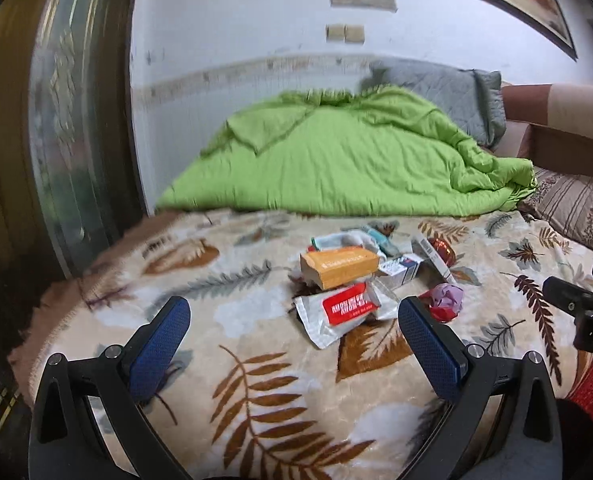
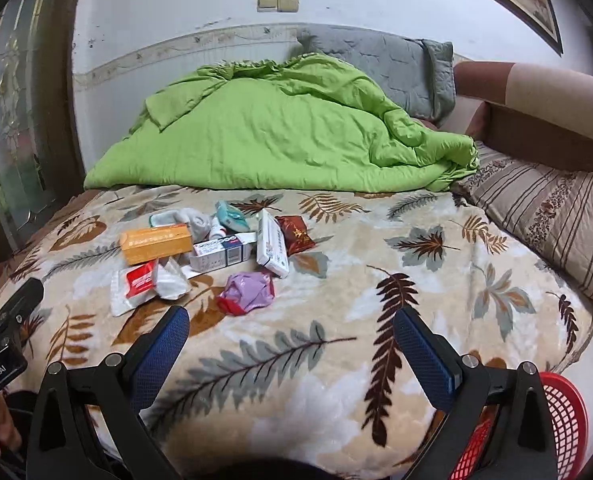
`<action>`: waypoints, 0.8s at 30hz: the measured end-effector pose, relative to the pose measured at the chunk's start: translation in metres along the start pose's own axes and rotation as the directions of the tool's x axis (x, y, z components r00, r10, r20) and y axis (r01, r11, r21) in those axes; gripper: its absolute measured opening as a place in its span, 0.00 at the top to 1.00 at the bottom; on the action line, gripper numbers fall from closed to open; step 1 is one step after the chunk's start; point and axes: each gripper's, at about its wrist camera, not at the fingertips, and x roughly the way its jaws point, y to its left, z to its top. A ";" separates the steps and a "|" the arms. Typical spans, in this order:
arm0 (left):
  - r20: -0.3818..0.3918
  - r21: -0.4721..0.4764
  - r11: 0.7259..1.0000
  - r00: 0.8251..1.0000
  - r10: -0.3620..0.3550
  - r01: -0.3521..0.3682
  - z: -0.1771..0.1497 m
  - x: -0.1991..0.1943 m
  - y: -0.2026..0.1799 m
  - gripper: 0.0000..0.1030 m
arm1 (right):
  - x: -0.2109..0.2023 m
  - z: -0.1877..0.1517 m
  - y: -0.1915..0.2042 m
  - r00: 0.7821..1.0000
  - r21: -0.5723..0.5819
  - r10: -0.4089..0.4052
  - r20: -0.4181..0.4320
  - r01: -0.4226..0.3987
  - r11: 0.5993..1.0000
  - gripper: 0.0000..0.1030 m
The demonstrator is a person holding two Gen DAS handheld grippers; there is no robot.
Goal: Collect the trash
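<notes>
A pile of trash lies on the leaf-patterned blanket (image 2: 336, 264): an orange box (image 1: 339, 266) (image 2: 156, 242), a silver and red wrapper (image 1: 342, 308) (image 2: 134, 284), a white and blue box (image 2: 224, 254), a white carton (image 2: 271, 246), a dark red packet (image 2: 295, 234), and a crumpled purple and red wrapper (image 1: 446, 300) (image 2: 248, 292). My left gripper (image 1: 294, 316) is open and empty, just short of the silver wrapper. My right gripper (image 2: 290, 324) is open and empty, just short of the purple wrapper. A red mesh basket (image 2: 564, 428) stands at the bed's right front edge.
A green quilt (image 2: 280, 136) is heaped across the back of the bed, with a grey pillow (image 2: 396, 68) behind it and a striped pillow (image 2: 544, 216) at the right. A dark door (image 1: 24, 160) stands at the left. The wall is behind the bed.
</notes>
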 end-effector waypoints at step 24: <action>-0.075 -0.040 0.999 0.997 -0.020 0.017 -0.009 -0.004 0.011 0.00 | -0.016 -0.015 0.005 0.997 -0.037 -0.080 0.011 0.080 0.996 0.00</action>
